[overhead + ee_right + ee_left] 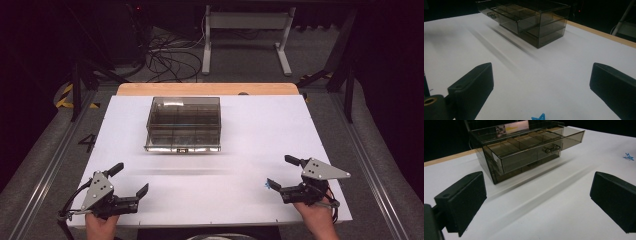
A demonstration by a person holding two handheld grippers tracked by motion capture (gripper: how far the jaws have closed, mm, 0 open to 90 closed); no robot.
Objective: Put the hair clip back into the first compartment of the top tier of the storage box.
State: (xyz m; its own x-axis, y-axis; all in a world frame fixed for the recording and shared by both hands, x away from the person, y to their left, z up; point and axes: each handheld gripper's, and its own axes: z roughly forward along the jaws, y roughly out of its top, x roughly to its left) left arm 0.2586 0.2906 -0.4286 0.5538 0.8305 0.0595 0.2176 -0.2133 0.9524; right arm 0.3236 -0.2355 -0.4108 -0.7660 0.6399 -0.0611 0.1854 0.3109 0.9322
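A smoky see-through drawer box (183, 124) stands on the white tabletop (260, 130), a little back from the middle. Its top drawer (536, 147) is pulled out toward me; it is split into compartments and has a small knob (548, 149). My left gripper (131, 179) rests near the front left edge, open with nothing between the jaws (536, 185). My right gripper (281, 172) is near the front right, also open and empty (541, 72). A tiny blue star-shaped thing (538, 117) lies on the table just below the right gripper's jaws, also seen at the blue thing (628, 157).
A wooden strip (207, 89) runs along the table's far edge. Behind it stand a white desk frame (245, 30) and loose cables (170, 55) on the floor. Metal rails (50, 165) flank the table. Bare white surface lies between the grippers and the box.
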